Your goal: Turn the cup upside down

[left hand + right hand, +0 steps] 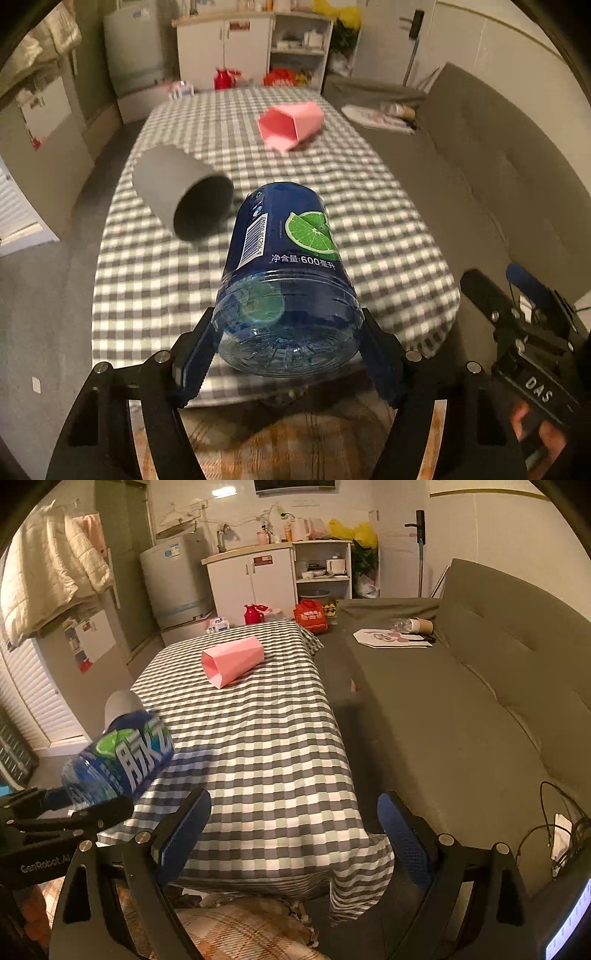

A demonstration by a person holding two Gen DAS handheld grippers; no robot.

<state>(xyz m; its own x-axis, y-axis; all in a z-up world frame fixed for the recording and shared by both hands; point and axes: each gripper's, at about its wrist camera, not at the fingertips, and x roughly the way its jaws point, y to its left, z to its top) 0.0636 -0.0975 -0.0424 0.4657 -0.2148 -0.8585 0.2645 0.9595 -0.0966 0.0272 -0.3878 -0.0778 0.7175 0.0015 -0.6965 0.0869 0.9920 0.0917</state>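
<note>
A blue plastic bottle-shaped cup [284, 258] with a lime label is held by its base in my left gripper [288, 321], tilted away from me above the near end of the checked table [369, 229]. The same blue cup [122, 757] shows at the left of the right wrist view, and part of the left gripper [55, 812] shows below it. A grey cup [177, 192] lies on its side just beyond, its mouth towards me. Farther back a pink faceted cup [291, 123] also lies on its side. My right gripper [294, 805] stands open and empty over the table's near edge.
A grey sofa [461, 709] runs along the table's right side, with papers and a bottle on it. White cabinets [251, 579] and red bags stand past the far end. A plaid cushion [240, 930] lies below the near edge.
</note>
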